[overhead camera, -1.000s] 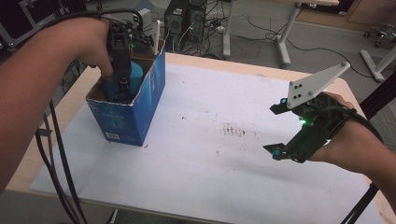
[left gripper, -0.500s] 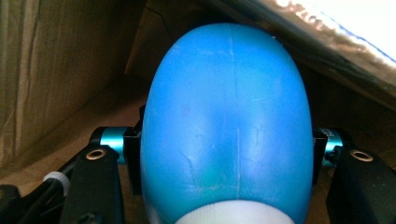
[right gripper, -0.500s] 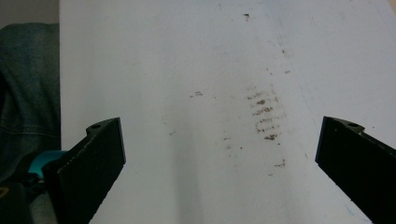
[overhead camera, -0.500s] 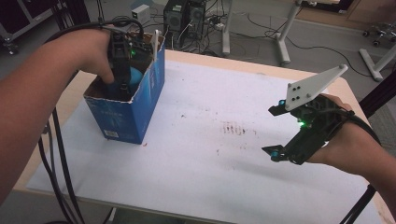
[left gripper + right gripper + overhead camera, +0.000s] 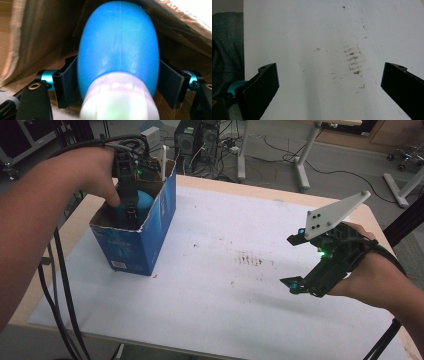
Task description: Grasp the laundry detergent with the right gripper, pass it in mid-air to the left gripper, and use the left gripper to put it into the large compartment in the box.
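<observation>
A blue cardboard box [image 5: 145, 242] with its top open stands at the table's left. My left gripper [image 5: 131, 212] reaches down into it. A blue bottle [image 5: 118, 50] with a pale cap lies between its jaws, and its blue body [image 5: 144, 202] also shows inside the box in the high view. The jaws have just been opening and now stand close beside the bottle's sides without squeezing it. My right gripper [image 5: 292, 261] hovers over the table's right side. It [image 5: 329, 92] is wide open with nothing between the jaws.
A white sheet [image 5: 215, 290] covers the table, with a patch of brown smudges [image 5: 252, 259] near its middle. Black cables hang off the left edge. Computer cases and desk legs stand on the floor beyond the far edge.
My left hand stays down in the box with only a slight shift. The right gripper has not moved.
</observation>
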### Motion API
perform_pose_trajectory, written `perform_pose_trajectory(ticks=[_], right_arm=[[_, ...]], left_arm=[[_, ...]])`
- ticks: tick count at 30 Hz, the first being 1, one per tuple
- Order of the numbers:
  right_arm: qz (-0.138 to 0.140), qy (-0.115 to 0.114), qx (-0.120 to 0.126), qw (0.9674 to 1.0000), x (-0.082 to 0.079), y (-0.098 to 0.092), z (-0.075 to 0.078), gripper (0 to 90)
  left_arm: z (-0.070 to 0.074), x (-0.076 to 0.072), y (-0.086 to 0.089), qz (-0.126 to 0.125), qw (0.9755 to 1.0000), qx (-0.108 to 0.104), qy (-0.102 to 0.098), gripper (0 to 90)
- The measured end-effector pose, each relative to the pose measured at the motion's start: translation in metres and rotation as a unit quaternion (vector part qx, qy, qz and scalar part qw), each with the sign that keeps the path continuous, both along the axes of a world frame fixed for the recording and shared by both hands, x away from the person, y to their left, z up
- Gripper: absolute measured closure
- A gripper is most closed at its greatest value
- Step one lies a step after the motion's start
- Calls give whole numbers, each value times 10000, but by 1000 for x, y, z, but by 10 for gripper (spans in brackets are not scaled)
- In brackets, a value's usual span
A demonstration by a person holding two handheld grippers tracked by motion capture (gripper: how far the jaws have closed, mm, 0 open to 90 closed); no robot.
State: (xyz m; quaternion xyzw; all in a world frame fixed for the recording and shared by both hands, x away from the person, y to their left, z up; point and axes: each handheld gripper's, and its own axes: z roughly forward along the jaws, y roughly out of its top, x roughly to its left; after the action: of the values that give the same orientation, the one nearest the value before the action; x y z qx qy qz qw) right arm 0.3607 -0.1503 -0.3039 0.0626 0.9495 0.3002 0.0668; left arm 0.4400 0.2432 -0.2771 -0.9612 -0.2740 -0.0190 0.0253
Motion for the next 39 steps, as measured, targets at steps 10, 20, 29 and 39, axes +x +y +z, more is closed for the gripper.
perform_pose_trajectory(ticks=[10,20,29,39], right_arm=[[-34,2,33,10000,-1,-4,2,6],[-54,85,16,9999,2,-12,4,6],[-38,152,-60,9999,10,-17,9,6],[36,129,-497,9987,16,-20,14,7]], left_arm=[[29,2,-1,16,10000,3,-80,200],[62,-8,-10,-70,9998,-125,-112,173],[86,-31,-47,-776,9962,-369,-103,154],[80,-49,-90,-1463,9890,-234,13,100]])
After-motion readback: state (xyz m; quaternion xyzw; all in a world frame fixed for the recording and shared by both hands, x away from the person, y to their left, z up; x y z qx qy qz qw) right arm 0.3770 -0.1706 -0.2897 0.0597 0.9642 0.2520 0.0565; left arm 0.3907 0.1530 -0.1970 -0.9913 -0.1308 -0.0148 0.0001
